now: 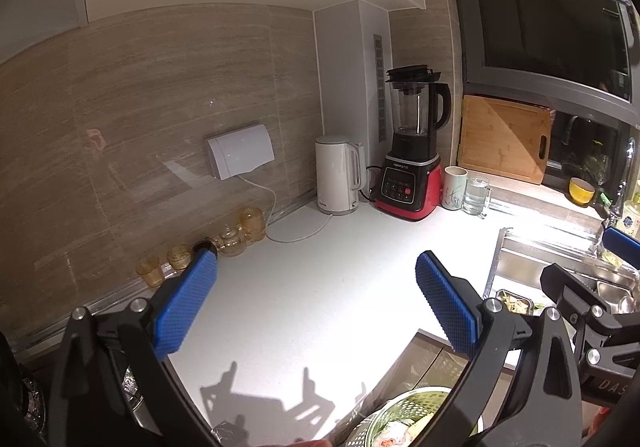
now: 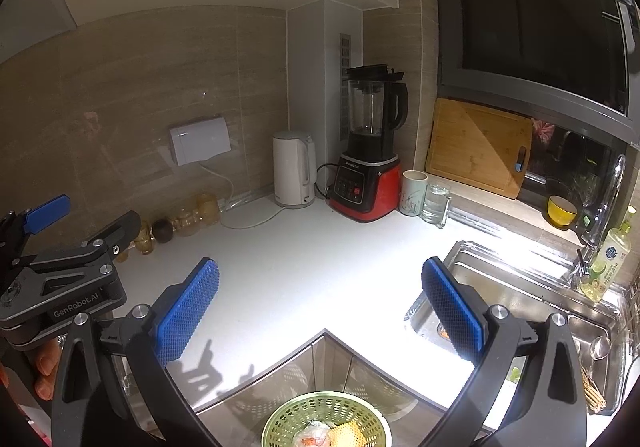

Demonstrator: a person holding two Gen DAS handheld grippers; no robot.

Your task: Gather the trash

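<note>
Both claws hang spread over the corner of the white worktop, and neither one has anything between its blue pads. The left claw sits low in its own frame, jaws wide apart. The right claw is just as wide and just as empty. In the right wrist view the left claw's body pokes in at the left edge, so the two are side by side.

Where's the trash? At the bottom centre of the right view sits a green perforated basket, below the worktop's front edge, with crumpled wrappers and scraps already inside. The left view catches that same basket at its lower right. More leftovers seem to lie in the steel sink on the right: a bundle of wooden skewers at its near corner and a small orange bit by the right pad.

The worktop itself looks free of litter; the kettle, blender and amber glasses along the wall are not rubbish.

My read: this is a pause between pickups. The next move probably calls for swinging right, down into the sink, and pinching the skewers across the bundle so they don't scatter.
</note>
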